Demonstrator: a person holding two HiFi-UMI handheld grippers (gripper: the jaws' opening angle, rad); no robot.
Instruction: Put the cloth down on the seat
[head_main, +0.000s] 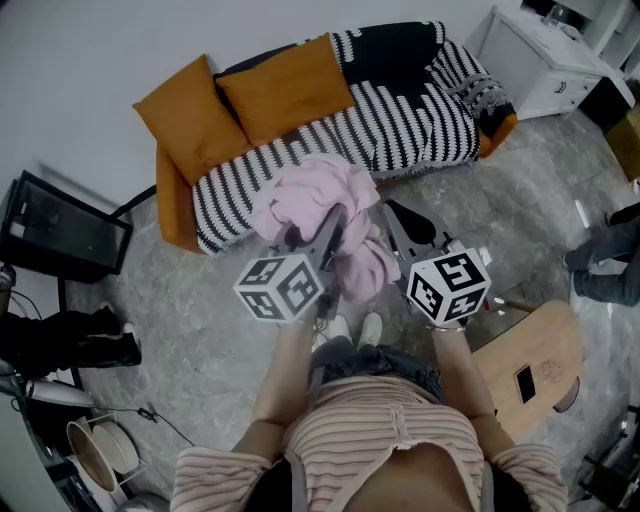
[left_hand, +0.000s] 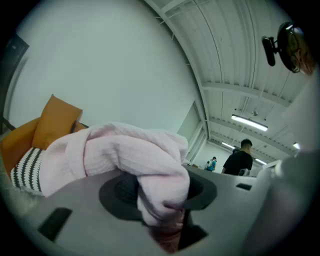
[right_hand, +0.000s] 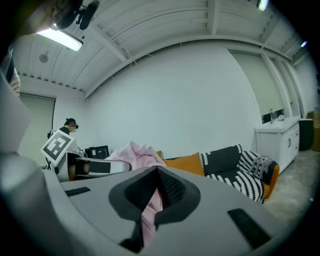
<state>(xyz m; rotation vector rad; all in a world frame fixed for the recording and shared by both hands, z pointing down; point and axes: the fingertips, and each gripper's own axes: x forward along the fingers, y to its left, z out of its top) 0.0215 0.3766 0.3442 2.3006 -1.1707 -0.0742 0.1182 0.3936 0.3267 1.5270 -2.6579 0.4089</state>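
Note:
The pink cloth (head_main: 315, 205) hangs bunched in the air in front of the sofa (head_main: 330, 140), whose seat has a black-and-white striped cover. My left gripper (head_main: 335, 228) is shut on the cloth's thick middle. In the left gripper view the cloth (left_hand: 125, 155) is heaped over the jaws of that gripper (left_hand: 165, 210). My right gripper (head_main: 385, 222) is shut on a thin fold at the cloth's right side. In the right gripper view a strip of the cloth (right_hand: 150, 217) is pinched at that gripper (right_hand: 155, 200), and the left gripper (right_hand: 90, 167) shows beside it.
Orange cushions (head_main: 250, 95) lean on the sofa's back at the left. A white cabinet (head_main: 545, 60) stands at the far right, a black screen (head_main: 60, 230) at the left, and a wooden stool (head_main: 530, 360) near my right. A person's legs (head_main: 605, 270) are at the right edge.

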